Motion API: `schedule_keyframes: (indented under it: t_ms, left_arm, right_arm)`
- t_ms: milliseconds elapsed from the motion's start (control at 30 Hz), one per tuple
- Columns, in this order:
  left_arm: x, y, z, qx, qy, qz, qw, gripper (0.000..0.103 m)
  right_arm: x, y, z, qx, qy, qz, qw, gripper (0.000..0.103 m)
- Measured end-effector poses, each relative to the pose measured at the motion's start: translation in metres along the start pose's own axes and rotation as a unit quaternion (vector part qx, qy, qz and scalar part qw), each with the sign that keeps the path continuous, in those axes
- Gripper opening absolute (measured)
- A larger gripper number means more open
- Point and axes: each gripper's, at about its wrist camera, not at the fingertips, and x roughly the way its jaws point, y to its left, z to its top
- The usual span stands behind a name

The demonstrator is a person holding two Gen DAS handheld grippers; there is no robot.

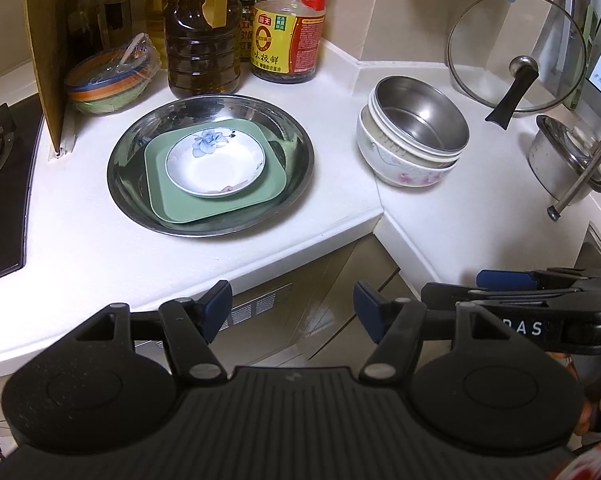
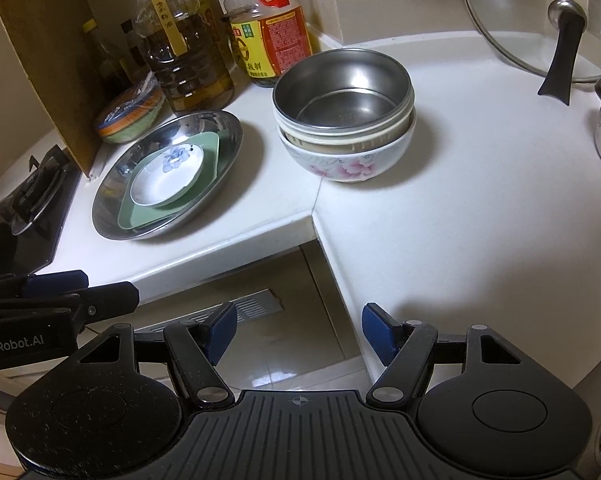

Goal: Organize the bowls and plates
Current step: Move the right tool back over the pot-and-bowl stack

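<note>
Plates sit nested on the white bench [image 1: 100,248]: a steel plate [image 1: 210,165] holds a green square plate [image 1: 216,208], and a small white dish with a blue flower [image 1: 215,162] rests on top. Just right of this stack, across the bench seam, a steel bowl [image 2: 343,92] sits in a cream-rimmed bowl inside a floral ceramic bowl [image 2: 346,164]. Oil and sauce bottles [image 1: 286,20] stand behind; a glass lid [image 1: 518,52] leans at far right. Left hand-held gripper [image 1: 292,312] and right hand-held gripper [image 2: 298,332] both hang off the bench edge, jaws apart, nothing between them.
</note>
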Motion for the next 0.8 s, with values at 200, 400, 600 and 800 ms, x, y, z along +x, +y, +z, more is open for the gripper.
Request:
schedule_keyframes:
  t_ms: [200,400,600,800]
  left_arm:
    - [0.004,0.008,0.002,0.002,0.001,-0.001,1.0,0.065]
    - [0.004,0.015,0.008,0.021,-0.018,0.021,0.9994,0.08]
    - [0.002,0.021,0.02,0.043,-0.046,0.024,0.9977,0.09]
    - [0.001,0.028,0.036,0.054,-0.075,0.02,0.9955,0.093]
  right_arm:
    - [0.005,0.004,0.002,0.002,0.002,-0.002,1.0,0.069]
    - [0.009,0.005,0.005,0.011,0.0,-0.014,1.0,0.069]
    - [0.011,0.002,0.012,0.027,-0.009,-0.041,0.999,0.069]
    - [0.005,-0.004,0.021,0.046,-0.03,-0.068,0.996,0.069]
